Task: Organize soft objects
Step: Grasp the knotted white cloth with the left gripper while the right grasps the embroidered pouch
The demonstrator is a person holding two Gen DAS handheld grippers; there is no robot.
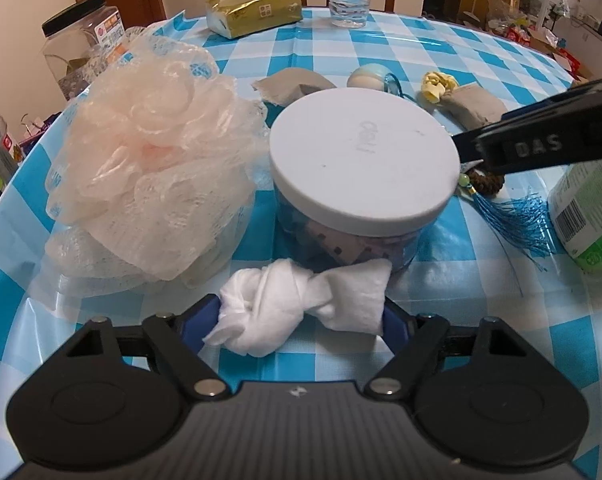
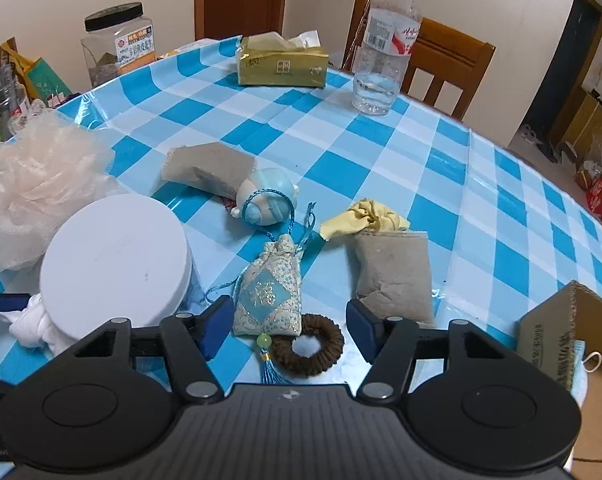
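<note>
A knotted white cloth (image 1: pixel 301 306) is seen between the blue pads of the left gripper (image 1: pixel 301 312), on the checked table (image 1: pixel 481 320) just in front of a white-lidded jar (image 1: pixel 363 168). Both pads appear to touch the ends of the cloth, so it is judged to be pinched, though the firmness of the grip cannot be confirmed.

The right gripper (image 2: pixel 287 330) is set over a blue patterned sachet (image 2: pixel 267 300) and a brown hair tie (image 2: pixel 307 346). Its fingers are spread, with clear gaps on both sides of the sachet; nothing is held. The sachet lies flat, its tassel trailing toward the camera and its lower edge resting on the hair tie.

Other soft items are noted on the table: a peach bath pouf (image 1: pixel 153 160) beside the jar, two grey pouches (image 2: pixel 393 276) (image 2: pixel 209 168), a yellow cloth (image 2: pixel 363 218) and a small blue-and-white toy (image 2: pixel 267 202). A cardboard box (image 2: pixel 561 340) stands at the right edge.

The step in hand is judged to be a paired pick: cloth on the left, sachet on the right. The next move calls for the right fingers to be closed on the sachet alone, clear of the hair tie and cord. The intended destination is not shown; the box is a likely one.
</note>
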